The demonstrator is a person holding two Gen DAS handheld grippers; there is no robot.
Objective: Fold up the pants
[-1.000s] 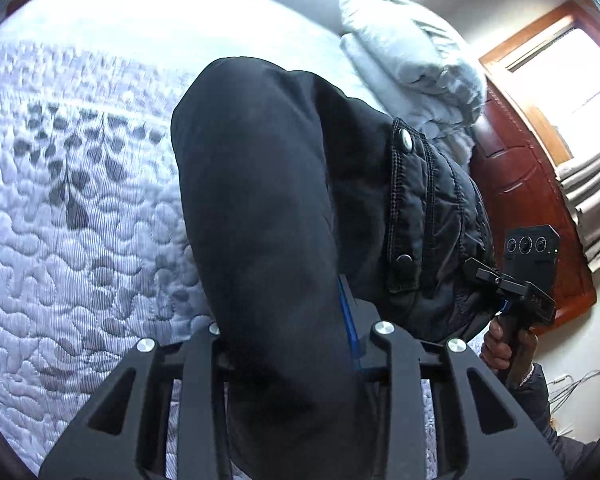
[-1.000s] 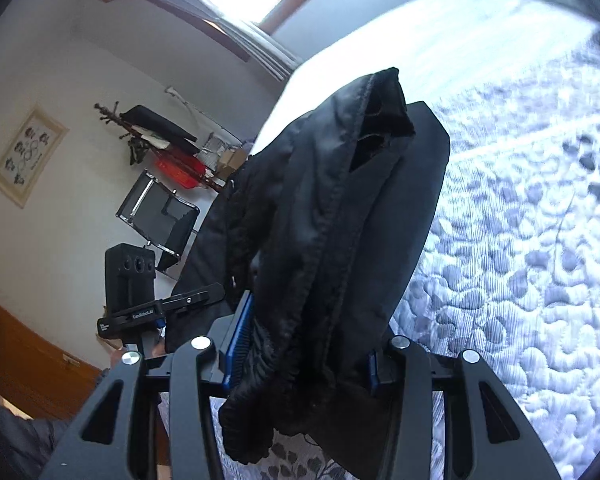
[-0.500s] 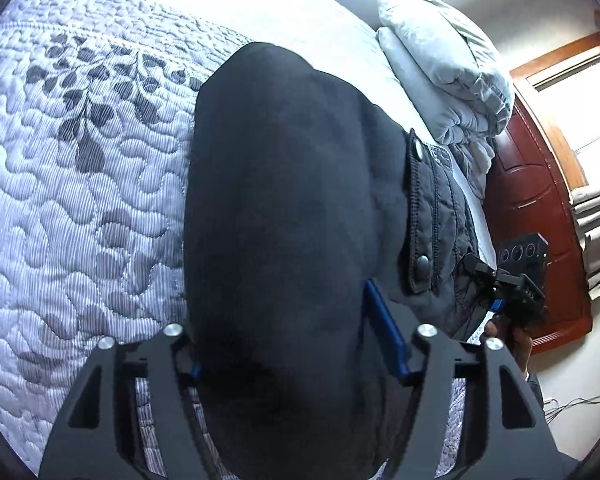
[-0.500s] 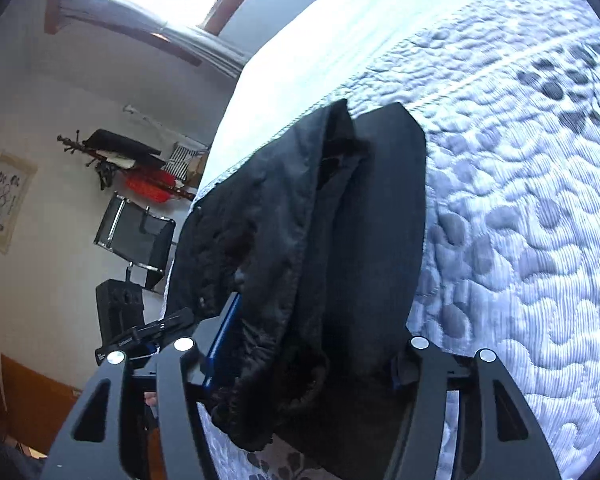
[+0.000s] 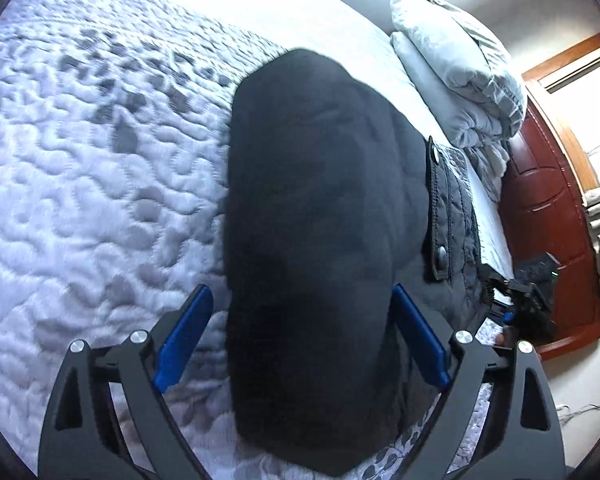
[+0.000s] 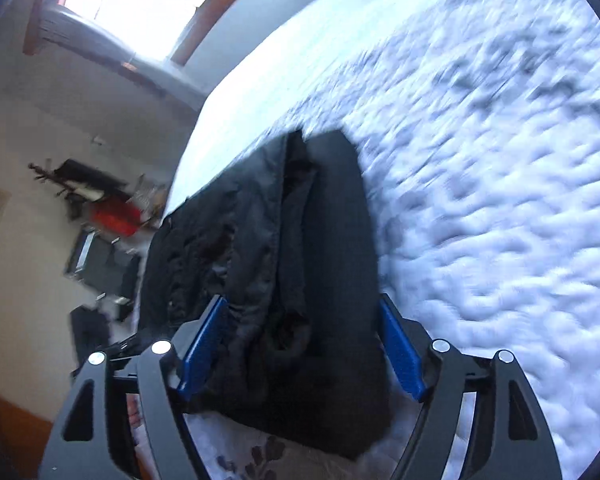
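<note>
Matt black quilted cloth pants (image 5: pixel 308 240) with glossy metal snaps, on a puckered white stitched bedspread (image 5: pixel 100 200).

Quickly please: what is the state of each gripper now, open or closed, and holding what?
Left gripper: open, jaws spread on both sides of the black padded fabric pants, not clamping them.
Right gripper: open, jaws spread around the same pants.

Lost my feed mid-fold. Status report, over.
Left tool open, right tool open, both straddling the cloth. Black pants folded, lying on quilted bedspread. Nothing in the way.
</note>
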